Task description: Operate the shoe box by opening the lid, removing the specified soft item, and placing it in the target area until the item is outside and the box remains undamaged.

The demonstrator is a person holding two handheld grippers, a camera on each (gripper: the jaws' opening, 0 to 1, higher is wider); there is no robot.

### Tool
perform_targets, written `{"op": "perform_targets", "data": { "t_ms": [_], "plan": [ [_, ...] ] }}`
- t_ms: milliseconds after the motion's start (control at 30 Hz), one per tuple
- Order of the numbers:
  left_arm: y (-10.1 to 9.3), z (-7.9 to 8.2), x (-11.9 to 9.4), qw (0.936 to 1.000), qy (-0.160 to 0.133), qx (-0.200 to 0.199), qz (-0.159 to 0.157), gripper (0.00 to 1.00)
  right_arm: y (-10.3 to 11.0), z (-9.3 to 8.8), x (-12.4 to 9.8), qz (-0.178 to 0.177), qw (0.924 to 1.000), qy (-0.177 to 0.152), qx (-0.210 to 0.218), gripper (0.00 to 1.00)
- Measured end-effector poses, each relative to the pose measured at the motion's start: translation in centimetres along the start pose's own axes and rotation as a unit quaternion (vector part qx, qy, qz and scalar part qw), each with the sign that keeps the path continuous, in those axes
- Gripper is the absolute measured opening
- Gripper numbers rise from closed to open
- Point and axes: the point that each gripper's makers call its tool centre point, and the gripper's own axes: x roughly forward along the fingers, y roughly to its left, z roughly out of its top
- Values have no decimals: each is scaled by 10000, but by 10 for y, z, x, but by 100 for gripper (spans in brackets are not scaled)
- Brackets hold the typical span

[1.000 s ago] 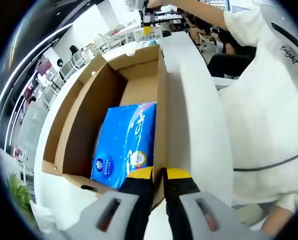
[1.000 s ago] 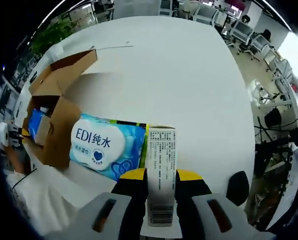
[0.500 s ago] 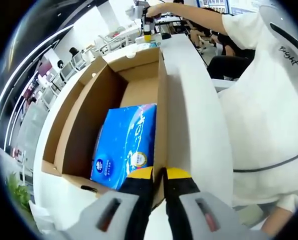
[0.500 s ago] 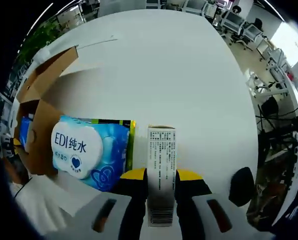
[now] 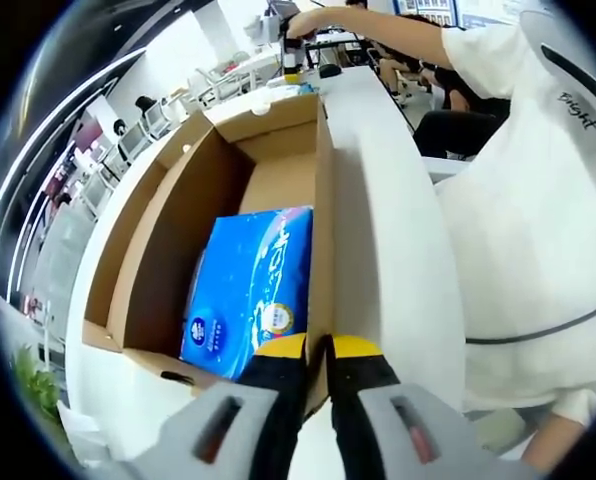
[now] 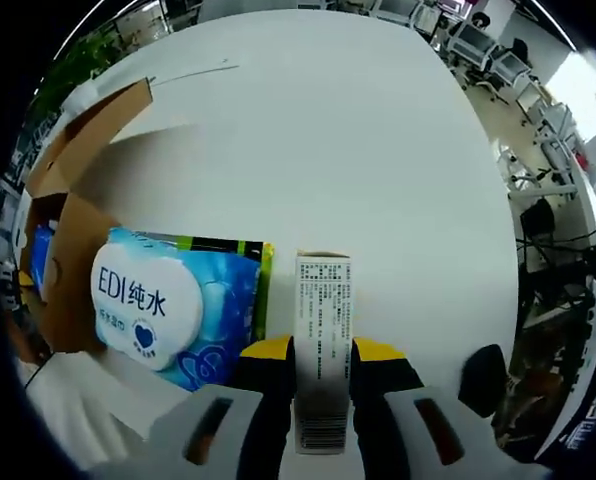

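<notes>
An open cardboard shoe box (image 5: pixel 168 230) lies on the white table, and a blue tissue pack (image 5: pixel 248 285) rests inside it. My left gripper (image 5: pixel 318 350) is shut on the box's right wall at its near end. Beyond the far end, a hand holds my right gripper (image 5: pixel 291 50) raised. In the right gripper view, my right gripper (image 6: pixel 323 350) is shut on a small white printed carton (image 6: pixel 323 300). A blue wet-wipes pack (image 6: pixel 173 305) lies left of it, next to the cardboard box (image 6: pixel 73 150).
A person in a white shirt (image 5: pixel 538 200) stands close on the right of the box. The white table (image 6: pixel 358 140) spreads wide beyond the carton. Office chairs and desks (image 6: pixel 538 190) stand past its edge, and a plant (image 6: pixel 88 60) at the far left.
The right gripper with the white carton has drawn away from the wipes pack, leaving a gap between them. The left gripper keeps its hold on the box wall, unmoved.
</notes>
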Motion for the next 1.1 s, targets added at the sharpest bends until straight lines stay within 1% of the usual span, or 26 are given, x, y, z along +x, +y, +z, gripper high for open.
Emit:
{"op": "perform_targets", "data": {
  "t_ms": [67, 100, 133, 200, 233, 267, 300, 333, 367, 433, 500, 567, 700, 733, 800, 867, 967, 1000, 1033, 1067, 1100],
  "plan": [
    [0, 0, 0, 10000, 7, -3, -5, 7, 0, 0, -1, 32, 10000, -18, 6, 20],
    [0, 0, 0, 10000, 10, -1, -5, 7, 0, 3, -1, 87, 9999, -95, 91, 20],
    [0, 0, 0, 10000, 17, -5, -3, 7, 0, 2, -2, 103, 9997, -100, 172, 20],
    [0, 0, 0, 10000, 18, 0, 4, 7, 0, 3, -2, 112, 9998, -117, 122, 20],
    [0, 0, 0, 10000, 18, 0, 5, 7, -2, 1, -1, 62, 9999, -57, 108, 20],
    [0, 0, 0, 10000, 18, -2, 5, 7, -4, 1, -1, 33, 10000, -66, -4, 20],
    [0, 0, 0, 10000, 20, -5, 6, 7, -5, 2, 0, 70, 9999, -75, 35, 20],
    [0, 0, 0, 10000, 25, -9, 5, 7, 0, 0, 1, 206, 9998, -70, 47, 20],
    [0, 0, 0, 10000, 28, -10, 4, 7, 2, 0, 2, 267, 9996, -68, -10, 20],
    [0, 0, 0, 10000, 25, -17, 4, 7, 0, 2, 3, 229, 9996, -139, 55, 20],
    [0, 0, 0, 10000, 22, -13, 4, 7, -3, 1, 4, 136, 9998, -126, 25, 20],
    [0, 0, 0, 10000, 16, -12, 7, 7, -6, 3, 4, 52, 9998, -179, 7, 20],
    [-1, 0, 0, 10000, 6, -2, 13, 7, -8, 3, 3, 43, 9997, -225, -43, 20],
    [-1, 0, 0, 10000, 2, -5, 15, 7, -8, 8, 2, 81, 9991, -389, -143, 21],
    [-1, 0, 0, 10000, -3, 6, 21, 7, -7, 12, -3, 117, 9979, -611, -182, 24],
    [-1, 0, 0, 10000, -2, 0, 21, 7, -6, 10, -8, 109, 9977, -637, -206, 26],
    [0, 0, 0, 10000, -1, 2, 26, 7, -8, 9, -12, -5, 9967, -713, -393, 27],
    [0, 0, 0, 10000, -6, 1, 30, 7, -12, 10, -14, -75, 9956, -798, -477, 28],
    [0, 0, 0, 10000, -11, 6, 34, 7, -12, 11, -15, -69, 9948, -873, -514, 28],
    [0, 0, 0, 10000, -15, 5, 38, 7, -11, 15, -15, 31, 9929, -1030, -592, 28],
    [0, 0, 0, 10000, -17, 4, 41, 7, -6, 21, -18, 244, 9888, -1338, -609, 30]
  ]
}}
